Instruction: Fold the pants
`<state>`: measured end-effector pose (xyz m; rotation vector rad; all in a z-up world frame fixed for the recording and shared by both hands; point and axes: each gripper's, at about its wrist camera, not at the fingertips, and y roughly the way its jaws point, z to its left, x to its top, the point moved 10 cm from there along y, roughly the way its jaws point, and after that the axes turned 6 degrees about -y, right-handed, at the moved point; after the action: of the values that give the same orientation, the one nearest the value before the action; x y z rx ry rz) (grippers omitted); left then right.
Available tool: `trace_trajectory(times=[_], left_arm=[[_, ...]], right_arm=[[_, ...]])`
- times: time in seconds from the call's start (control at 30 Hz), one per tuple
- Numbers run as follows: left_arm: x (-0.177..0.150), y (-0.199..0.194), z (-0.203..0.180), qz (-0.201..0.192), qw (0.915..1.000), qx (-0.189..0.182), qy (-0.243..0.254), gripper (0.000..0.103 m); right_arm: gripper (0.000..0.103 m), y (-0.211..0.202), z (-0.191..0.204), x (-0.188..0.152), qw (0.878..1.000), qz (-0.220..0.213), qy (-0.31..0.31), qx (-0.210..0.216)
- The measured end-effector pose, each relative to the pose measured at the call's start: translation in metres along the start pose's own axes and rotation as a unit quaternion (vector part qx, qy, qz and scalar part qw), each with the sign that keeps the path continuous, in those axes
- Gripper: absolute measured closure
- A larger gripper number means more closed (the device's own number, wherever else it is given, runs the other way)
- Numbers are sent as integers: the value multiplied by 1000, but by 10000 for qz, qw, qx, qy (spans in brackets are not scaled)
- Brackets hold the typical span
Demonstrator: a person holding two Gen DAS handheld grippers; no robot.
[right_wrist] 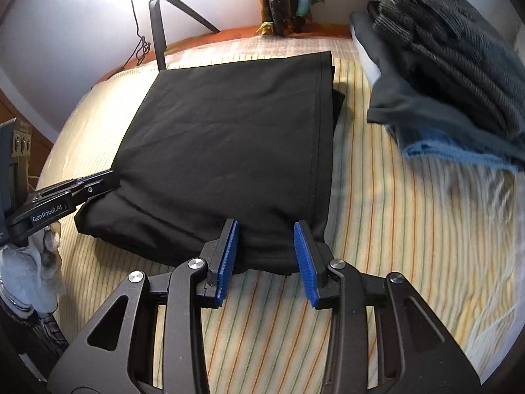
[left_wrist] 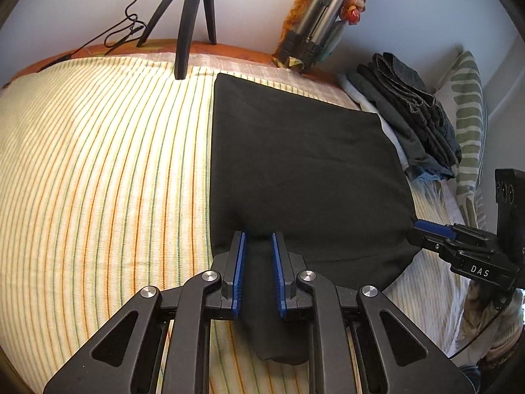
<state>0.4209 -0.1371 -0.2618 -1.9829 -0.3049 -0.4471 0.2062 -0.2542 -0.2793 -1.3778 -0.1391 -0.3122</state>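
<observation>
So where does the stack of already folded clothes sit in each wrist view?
Left wrist: stack of folded clothes at right, past the black pants.
Right wrist: the stack fills the upper right corner.
Shared landmark: the black tripod at the bed's far edge.

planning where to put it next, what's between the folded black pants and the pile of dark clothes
Only bare striped bedsheet separates the folded black pants from the pile of dark folded clothes, clearest in the right wrist view.
</observation>
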Motion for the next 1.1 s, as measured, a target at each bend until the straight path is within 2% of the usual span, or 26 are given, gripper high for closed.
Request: trace_trajectory(times=[0.1, 0.17, 0.2, 0.23, 0.27, 0.33, 0.47, 0.67, 0.83, 0.9, 1.1], left_arm=[[5, -5, 5, -104, 9999, 37, -102, 89], [12, -10, 11, -137, 9994, -64, -301, 86], [15, -11, 13, -127, 9991, -135, -393, 71], [18, -13, 15, -105, 9984, -219, -514, 65], [22, -14, 18, -96, 9976, -285, -624, 59], [28, -16, 21, -93, 9963, -416, -749, 59], [35, -13, 22, 118, 9948, -570, -833, 59], [44, 0, 29, 464, 9922, -747, -878, 59], [48, 11, 31, 735, 9854, -1117, -1059, 59], [48, 16, 31, 847, 9831, -1206, -1087, 59], [51, 22, 27, 884, 9802, -1405, -1076, 59]], right_arm=[[66, -3, 2, -1, 9999, 42, -106, 37], [66, -12, 1, 3, 9996, -76, 19, 272], [65, -17, 0, 6, 9989, -181, 103, 415], [61, -24, -4, 9, 9979, -298, 216, 527], [50, -29, -10, 13, 9972, -403, 318, 539], [42, -40, -25, 24, 9943, -687, 604, 552], [41, -42, -44, 37, 9860, -903, 1086, 889], [41, -8, -61, 33, 9779, -680, 1545, 1233], [41, 20, -70, 32, 9689, -527, 1833, 1574], [41, 24, -72, 35, 9625, -613, 1945, 1789], [41, 30, -70, 42, 9556, -721, 1948, 2088]])
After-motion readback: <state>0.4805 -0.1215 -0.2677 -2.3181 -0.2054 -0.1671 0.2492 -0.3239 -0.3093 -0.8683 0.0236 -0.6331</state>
